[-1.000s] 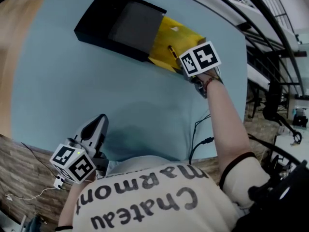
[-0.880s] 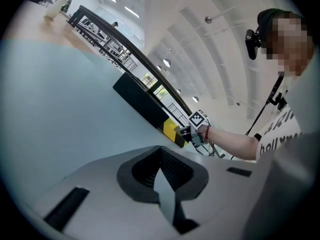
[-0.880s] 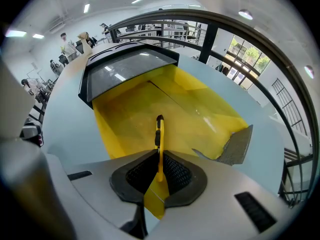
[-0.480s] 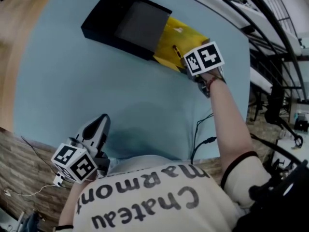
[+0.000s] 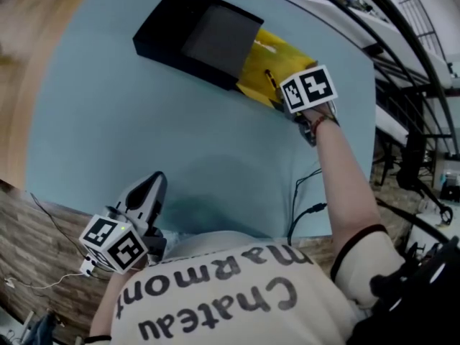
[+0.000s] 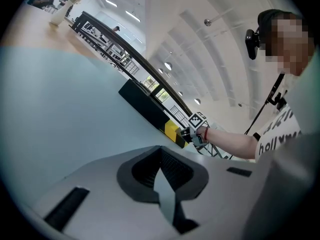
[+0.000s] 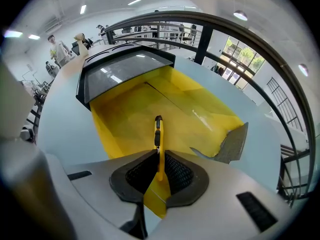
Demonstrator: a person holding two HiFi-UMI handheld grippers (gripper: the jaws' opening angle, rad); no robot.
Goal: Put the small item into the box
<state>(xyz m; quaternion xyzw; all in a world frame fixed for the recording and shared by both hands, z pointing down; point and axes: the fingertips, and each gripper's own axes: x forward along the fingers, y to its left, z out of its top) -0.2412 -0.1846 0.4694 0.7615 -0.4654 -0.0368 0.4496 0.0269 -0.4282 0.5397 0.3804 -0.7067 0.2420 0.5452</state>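
Gripping small item, right gripper hangs seemingly just above box tray.

I see bare blue table running from my left gripper, jaws together at the near edge, to the black box at the far side; that stretch is open to pass; the box's black sleeve roofs the far-left part of the yellow tray; only the tray's near-right part is open from above; my right gripper, clamping the small yellow item, fills that opening; a grey torn flap juts at the tray's right edge; black cables hang over the near-right table edge.
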